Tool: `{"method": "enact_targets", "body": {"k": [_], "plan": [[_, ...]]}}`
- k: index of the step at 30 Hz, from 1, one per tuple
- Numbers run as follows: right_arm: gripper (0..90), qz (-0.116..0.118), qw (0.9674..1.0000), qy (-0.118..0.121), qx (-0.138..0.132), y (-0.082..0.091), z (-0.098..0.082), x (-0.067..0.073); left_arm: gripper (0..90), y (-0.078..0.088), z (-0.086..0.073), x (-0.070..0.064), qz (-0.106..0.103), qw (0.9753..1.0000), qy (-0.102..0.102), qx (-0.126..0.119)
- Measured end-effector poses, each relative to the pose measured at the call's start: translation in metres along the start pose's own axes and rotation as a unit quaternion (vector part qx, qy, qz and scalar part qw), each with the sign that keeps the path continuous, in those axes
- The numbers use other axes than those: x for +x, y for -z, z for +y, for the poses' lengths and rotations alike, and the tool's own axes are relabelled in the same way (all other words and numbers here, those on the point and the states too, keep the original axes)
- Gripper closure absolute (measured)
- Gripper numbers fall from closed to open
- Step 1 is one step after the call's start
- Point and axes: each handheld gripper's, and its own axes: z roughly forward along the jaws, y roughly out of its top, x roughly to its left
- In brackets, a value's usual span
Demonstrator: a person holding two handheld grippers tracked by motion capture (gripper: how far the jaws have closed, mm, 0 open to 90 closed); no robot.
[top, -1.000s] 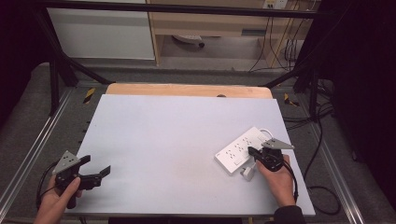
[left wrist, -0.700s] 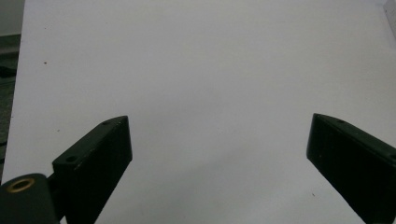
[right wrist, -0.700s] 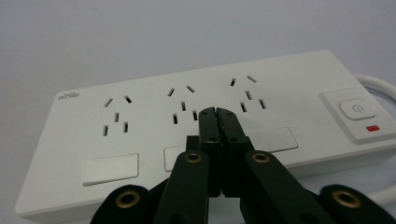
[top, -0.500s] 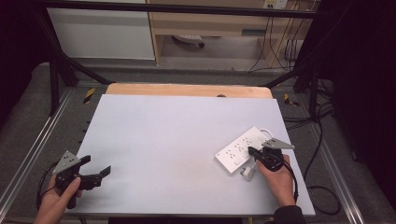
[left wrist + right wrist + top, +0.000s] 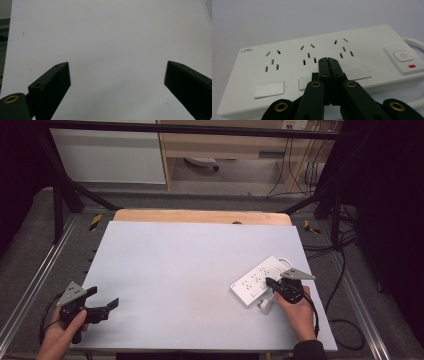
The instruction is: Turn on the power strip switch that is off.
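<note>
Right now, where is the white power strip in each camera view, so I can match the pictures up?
High view: the white power strip lies slantwise at the table's right side, just ahead of the right claw.
Left gripper view: it is not in this picture, just bare table between the open jaws.
Right gripper view: it spans the frame, with the shut jaws over its middle sockets.
Shared landmark: the pale table surface.

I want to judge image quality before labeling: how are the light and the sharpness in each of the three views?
High view: the table is evenly lit, its surroundings dark, and the picture is slightly soft. Left gripper view: the pale table surface looks nearly washed out and the near jaws are a bit blurred. Right gripper view: the power strip is sharp with soft light and no strong glare.
</note>
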Motion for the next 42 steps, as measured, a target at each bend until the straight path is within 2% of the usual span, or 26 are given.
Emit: {"method": "enact_targets", "body": {"k": [30,42], "plan": [[90.0,-0.003,1.0000,0.006,-0.001,0.0001,0.0002,0.0015,6.8,-0.0001,0.0001,-0.0004,0.000,1.0000,-0.001,0.000],[89.0,-0.001,0.9999,0.005,-0.013,0.0020,0.0014,0.0023,6.8,0.0000,0.0001,-0.0004,0.000,1.0000,-0.001,0.000]]}}
